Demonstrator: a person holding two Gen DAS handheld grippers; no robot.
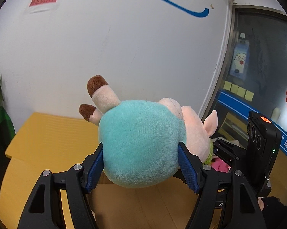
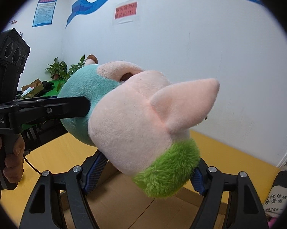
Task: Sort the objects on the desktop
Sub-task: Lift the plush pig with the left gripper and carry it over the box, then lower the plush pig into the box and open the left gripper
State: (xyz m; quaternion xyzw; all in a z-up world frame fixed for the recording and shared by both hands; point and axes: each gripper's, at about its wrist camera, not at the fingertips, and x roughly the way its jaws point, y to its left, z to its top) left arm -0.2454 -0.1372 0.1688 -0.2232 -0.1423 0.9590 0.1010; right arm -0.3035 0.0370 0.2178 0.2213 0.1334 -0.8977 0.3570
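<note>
A plush pig (image 1: 141, 143) with a teal body, pink head and brown-tipped legs hangs in the air between both grippers. My left gripper (image 1: 140, 162) is shut on its teal body, blue pads pressing both sides. My right gripper (image 2: 143, 171) is shut on the pig's pink head (image 2: 135, 129), beside a green fuzzy patch (image 2: 170, 169). The left gripper also shows in the right wrist view (image 2: 74, 106), pressing the teal body. The right gripper's body shows in the left wrist view (image 1: 258, 152).
A yellow table (image 1: 48, 133) lies below, against a white wall. An open cardboard box (image 2: 128, 200) sits under the pig. Potted plants (image 2: 57, 68) and a box stand on a green surface at the far left. A pink item (image 1: 220, 165) lies at the right.
</note>
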